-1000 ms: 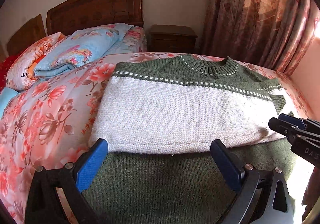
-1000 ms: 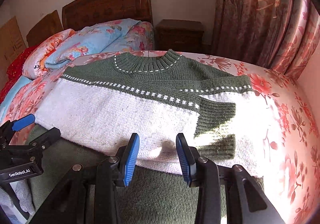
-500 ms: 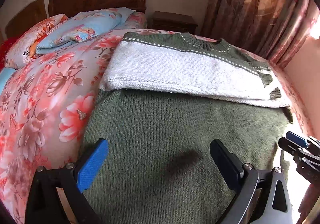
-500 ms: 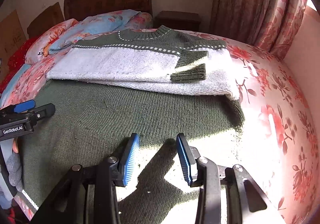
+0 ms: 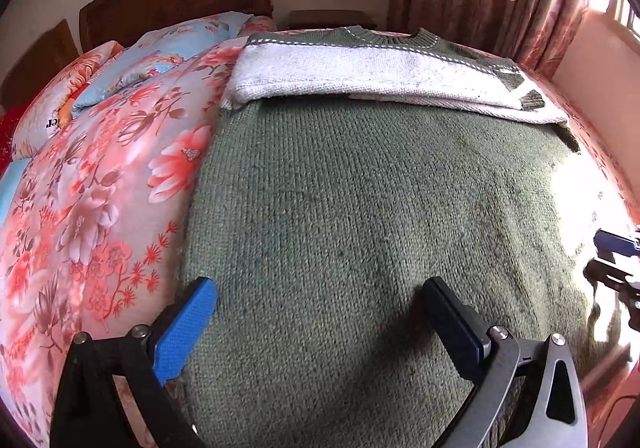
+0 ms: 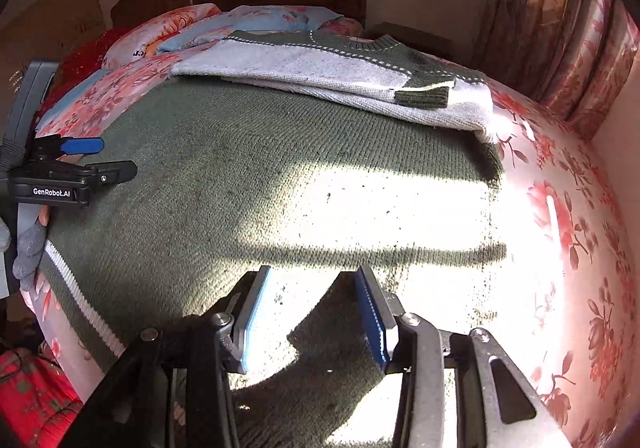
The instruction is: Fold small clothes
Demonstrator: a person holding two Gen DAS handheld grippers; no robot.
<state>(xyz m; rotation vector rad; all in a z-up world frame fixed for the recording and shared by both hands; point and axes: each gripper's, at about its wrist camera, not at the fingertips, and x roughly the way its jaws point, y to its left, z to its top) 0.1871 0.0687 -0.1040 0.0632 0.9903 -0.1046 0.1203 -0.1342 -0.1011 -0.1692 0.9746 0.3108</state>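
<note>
The green and white knitted sweater (image 5: pixel 372 183) lies spread on the bed with the pink floral bedspread (image 5: pixel 92 183), its neck end at 12 o'clock and its plain green lower body filling the middle of both views. The white chest band and a green-cuffed sleeve (image 6: pixel 424 95) are already folded over at the far end.

The left hand-held gripper (image 5: pixel 320 312) hangs over the green knit near the hem with its jaws wide apart and nothing between them. The right hand-held gripper (image 6: pixel 312 312) sits over the sunlit part of the same cloth, jaws parted more narrowly, also empty.

Judging from this, the next step is likely to take the hem and carry it toward 12 o'clock. The risks:
- The knit is thick and soft, so a shallow pinch could catch only the top layer and leave the back behind
- If the two sides are lifted unevenly, the fold would run crooked and the tucked sleeve could slide out
- Dragging the cloth could pull the loose bedspread into wrinkles under it

Hard to make out: the hem is visible only as a white ribbed stripe at 8 o'clock in the right view; strong sunlight washes out the knit at 3 o'clock; the sleeve on the left side is not visible
</note>
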